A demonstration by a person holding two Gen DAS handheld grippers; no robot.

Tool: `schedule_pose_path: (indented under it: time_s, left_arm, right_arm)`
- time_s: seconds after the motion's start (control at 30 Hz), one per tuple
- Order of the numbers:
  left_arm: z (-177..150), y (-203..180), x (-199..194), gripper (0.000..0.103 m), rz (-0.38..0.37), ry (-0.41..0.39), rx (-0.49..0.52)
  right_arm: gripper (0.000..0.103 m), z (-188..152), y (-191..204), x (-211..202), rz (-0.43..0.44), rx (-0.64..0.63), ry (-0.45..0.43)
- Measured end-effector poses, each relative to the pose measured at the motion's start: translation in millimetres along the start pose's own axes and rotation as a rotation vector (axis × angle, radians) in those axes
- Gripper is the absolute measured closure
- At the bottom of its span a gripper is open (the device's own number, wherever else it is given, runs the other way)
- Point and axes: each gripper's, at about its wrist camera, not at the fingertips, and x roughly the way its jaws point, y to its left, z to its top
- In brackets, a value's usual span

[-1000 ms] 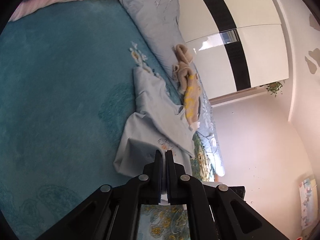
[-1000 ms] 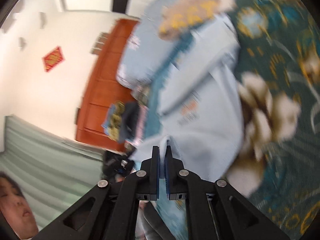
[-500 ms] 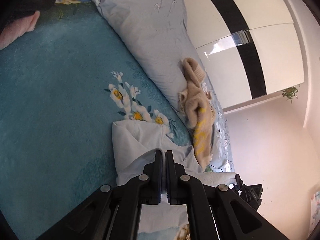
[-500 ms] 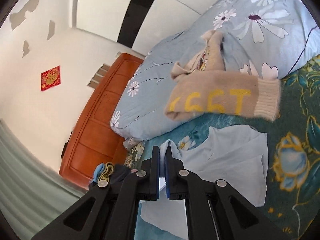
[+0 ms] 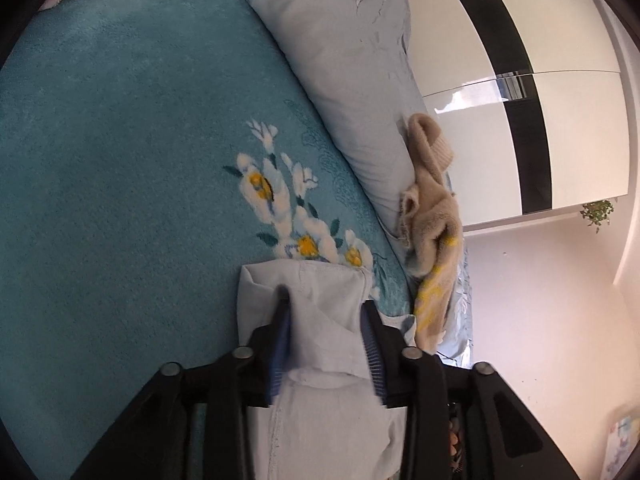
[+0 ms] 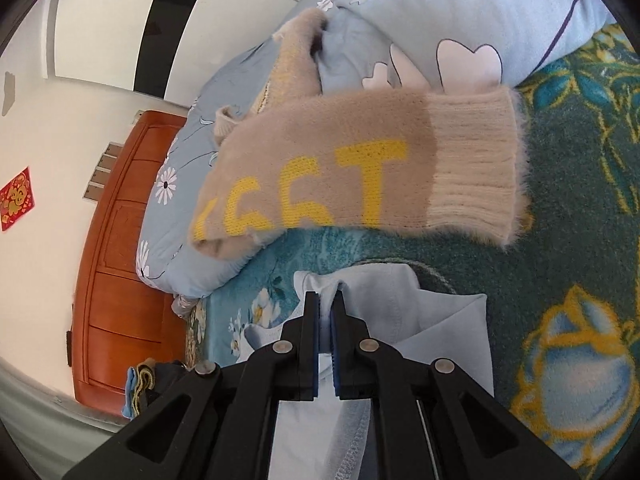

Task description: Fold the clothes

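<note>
The left gripper (image 5: 325,310) is spread wide over the blue shirt (image 5: 320,344). The right gripper (image 6: 326,306) pinches the shirt's edge. The shirt lies flat beneath both, running back toward the person.

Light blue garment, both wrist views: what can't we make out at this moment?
- Light blue garment: its near part runs off the bottom edge behind the left gripper in the left wrist view, so its full shape and fold state are unknown.
- Right gripper: the blue cloth sits at nearly closed jaws; a firm pinch can't be confirmed.
- Beige sweater: yellow lettering partly folded under, unreadable.
- Dark pile by the wooden cabinet: too small to identify.
</note>
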Motion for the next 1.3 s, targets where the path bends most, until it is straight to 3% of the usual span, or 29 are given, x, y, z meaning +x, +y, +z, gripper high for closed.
schedule_pose_path:
  time_s: [0.17,0.23,0.27,0.3,0.43,0.67,0.87,0.93,1.03,1.17,1.2,1.3]
  left_arm:
    - [-12,-17,-23,0.046,0.005,-0.022,0.093]
    - [-21,-17,-34,0.044,0.007,-0.031,0.117]
    - [-26,-15,-40,0.043,0.011,-0.036,0.125]
    - [-32,-12,-45,0.043,0.032,-0.043,0.13]
    - [-62,9,-60,0.043,0.122,-0.029,0.16]
    - [-100,34,-47,0.043,0.18,0.045,0.194]
    - [-120,22,-37,0.044,0.198,0.026,0.278]
    - [-124,19,-38,0.044,0.207,0.019,0.296]
    - [-128,16,-37,0.044,0.223,0.01,0.317]
    - [-132,14,-36,0.044,0.231,0.007,0.341]
    - [-133,14,-36,0.045,0.232,0.007,0.345]
    - [-135,15,-39,0.045,0.239,0.006,0.352]
  right_arm:
    - [0.095,-4,10,-9,-0.019,-0.064,0.01]
    - [0.079,-7,22,-20,-0.032,-0.123,0.002]
    - [0.062,-12,26,-27,-0.033,-0.15,0.001]
    - [0.058,-18,29,-34,-0.033,-0.177,0.0]
    - [0.057,-45,38,-64,-0.029,-0.268,0.002]
    - [0.056,-122,-12,-84,-0.056,-0.228,0.102]
    - [0.056,-142,-15,-86,-0.109,-0.255,0.074]
    - [0.056,-146,-5,-88,-0.151,-0.32,0.037]
    - [0.059,-149,9,-82,-0.212,-0.406,0.02]
    - [0.078,-153,16,-66,-0.285,-0.47,0.046]
    - [0.088,-152,14,-62,-0.295,-0.471,0.053]
    - [0.098,-150,9,-66,-0.276,-0.432,0.042]
